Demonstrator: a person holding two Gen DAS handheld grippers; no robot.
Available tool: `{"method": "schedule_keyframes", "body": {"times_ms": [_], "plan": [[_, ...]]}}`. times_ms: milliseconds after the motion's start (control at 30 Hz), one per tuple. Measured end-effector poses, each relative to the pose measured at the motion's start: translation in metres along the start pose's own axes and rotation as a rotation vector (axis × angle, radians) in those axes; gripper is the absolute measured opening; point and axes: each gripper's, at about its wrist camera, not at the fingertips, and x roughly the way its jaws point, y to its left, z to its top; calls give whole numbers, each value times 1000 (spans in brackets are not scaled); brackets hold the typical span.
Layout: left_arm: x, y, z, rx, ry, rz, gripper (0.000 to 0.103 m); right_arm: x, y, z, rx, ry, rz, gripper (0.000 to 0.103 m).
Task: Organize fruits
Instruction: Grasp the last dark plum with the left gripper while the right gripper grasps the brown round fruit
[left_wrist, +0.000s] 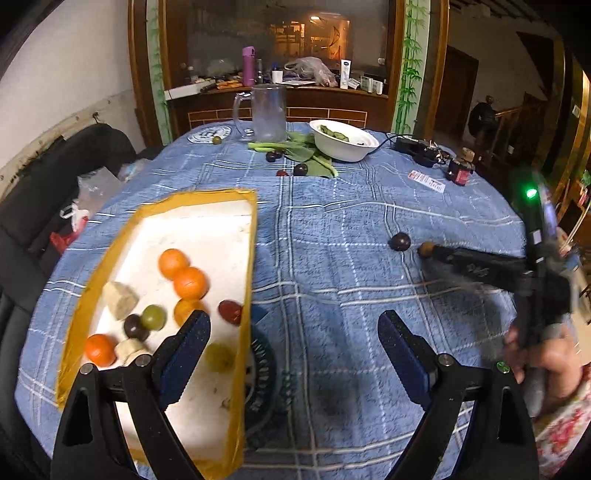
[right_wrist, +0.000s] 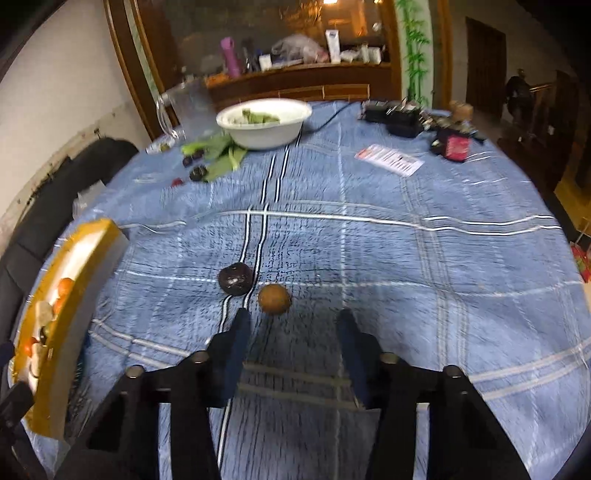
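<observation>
Just ahead of the right tongs (right_wrist: 291, 321), whose jaws stand apart and empty, a brown fruit (right_wrist: 274, 298) lies on the tabletop (right_wrist: 406, 258), a dark plum (right_wrist: 235, 279) beside it. Left tongs (left_wrist: 293, 332), also apart, hover beside the tray (left_wrist: 245, 258) of oranges (left_wrist: 190, 282).

A home dining room: a round surface under a blue plaid cloth (left_wrist: 332, 229), a far wooden sideboard (left_wrist: 295, 98) cluttered with bottles, stairs (left_wrist: 517, 114) at right.

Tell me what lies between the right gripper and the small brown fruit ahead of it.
Only bare blue plaid tablecloth lies between the open right gripper and the brown fruit, as the right wrist view shows.
</observation>
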Motion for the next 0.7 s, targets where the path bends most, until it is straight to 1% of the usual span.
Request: {"method": "schedule_keyframes", "body": {"times_ms": [167, 200, 333, 433, 500, 533, 600, 700], "plan": [[20, 2, 15, -43, 27, -73, 91, 23, 5, 5, 1, 21, 54, 48], [25, 1, 19, -46, 27, -85, 91, 25, 7, 6, -8, 11, 53, 46], [45, -12, 32, -44, 26, -107, 91, 27, 10, 6, -25, 4, 70, 23], [66, -24, 43, -51, 45, -135, 89, 24, 3, 4, 7, 2, 105, 22], [83, -34, 50, -55, 67, -158, 79, 20, -2, 4, 24, -9, 101, 22], [92, -40, 52, -54, 82, -172, 77, 16, -7, 5, 39, -17, 101, 22], [108, -51, 55, -53, 114, -190, 66, 11, -18, 6, 79, -30, 104, 22], [131, -70, 59, -36, 141, -223, 65, 8, -32, 7, 124, -34, 104, 22]]}}
